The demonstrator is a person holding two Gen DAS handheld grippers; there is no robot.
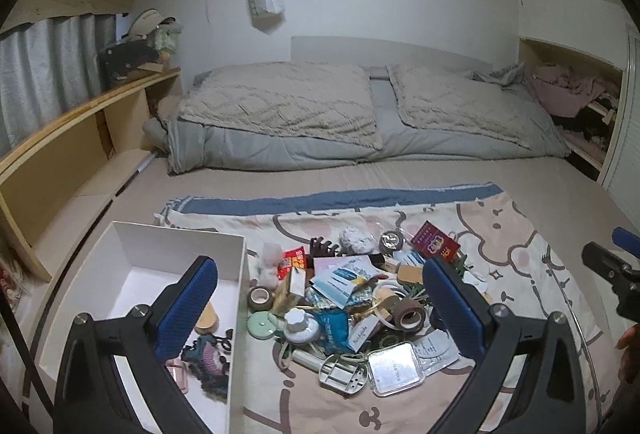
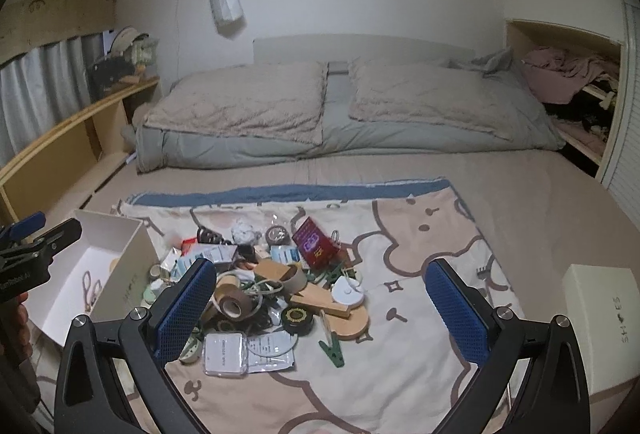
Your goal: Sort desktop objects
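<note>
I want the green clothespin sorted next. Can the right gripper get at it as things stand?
Probably yes: the green clothespin lies alone on the blanket at the pile's edge, and the right gripper is open above it.

Blue textured fingers (image 1: 188, 306) — white box (image 1: 132, 246) — pink cartoon-print blanket (image 2: 420, 234), blue border.

The heap of small objects (image 2: 264, 286) crowds the middle of the patterned cloth (image 2: 432, 234), and the white box (image 1: 132, 262) walls its left side. The cloth's right half lies bare up to a cream box (image 2: 600, 318). The bed (image 1: 280, 174) beyond, short of the folded quilt (image 1: 288, 138), is open.
</note>
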